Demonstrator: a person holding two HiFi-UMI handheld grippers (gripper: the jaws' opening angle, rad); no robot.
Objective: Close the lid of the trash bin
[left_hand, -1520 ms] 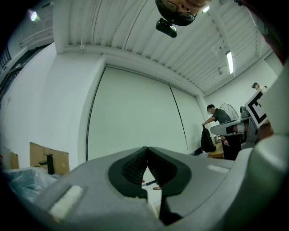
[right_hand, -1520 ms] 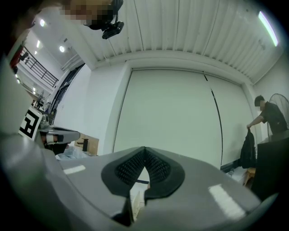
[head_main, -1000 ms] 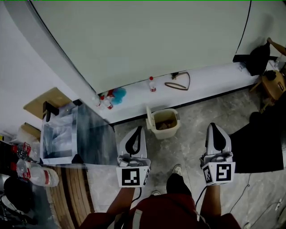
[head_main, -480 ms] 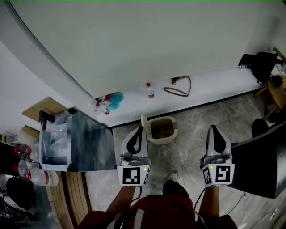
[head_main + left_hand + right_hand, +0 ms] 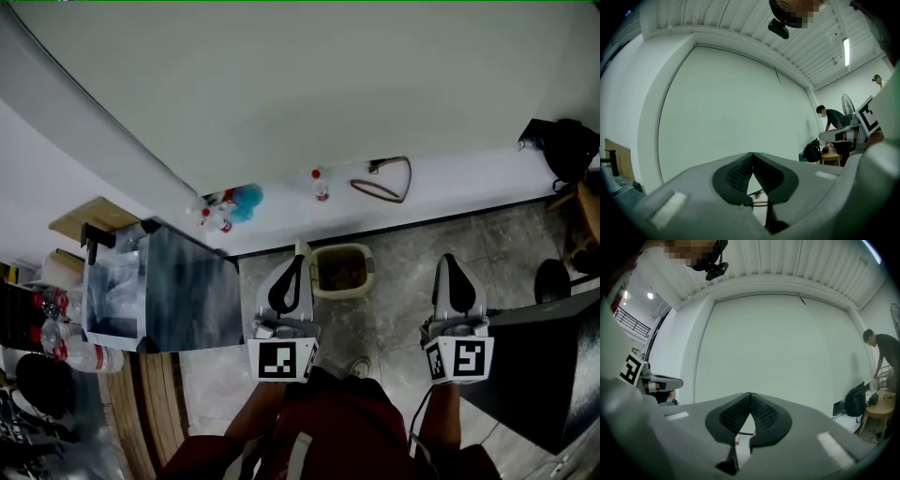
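A cream trash bin (image 5: 343, 270) stands on the grey floor by the wall ledge. It is open, with brown waste inside and its lid (image 5: 302, 251) upright on the left side. My left gripper (image 5: 296, 262) is held level and shut on nothing. In the head view its tip lies over the lid's lower edge; I cannot tell whether they touch. My right gripper (image 5: 449, 260) is also level, shut and empty, well to the right of the bin. The left gripper (image 5: 753, 155) and the right gripper (image 5: 750, 394) each show their pads meeting, with the white wall ahead. The bin is hidden in both gripper views.
On the white ledge (image 5: 450, 173) lie a small bottle (image 5: 321, 184), a blue item (image 5: 249, 198) and a strap loop (image 5: 384, 178). A glass-sided cabinet (image 5: 159, 300) stands left. A dark table (image 5: 539, 366) stands right, a black bag (image 5: 562, 150) beyond it. A person (image 5: 830, 119) bends over a stool.
Both grippers have come forward toward the wall. The bin now lies closer to them, its lid right at the left gripper's tip. Both stay shut.
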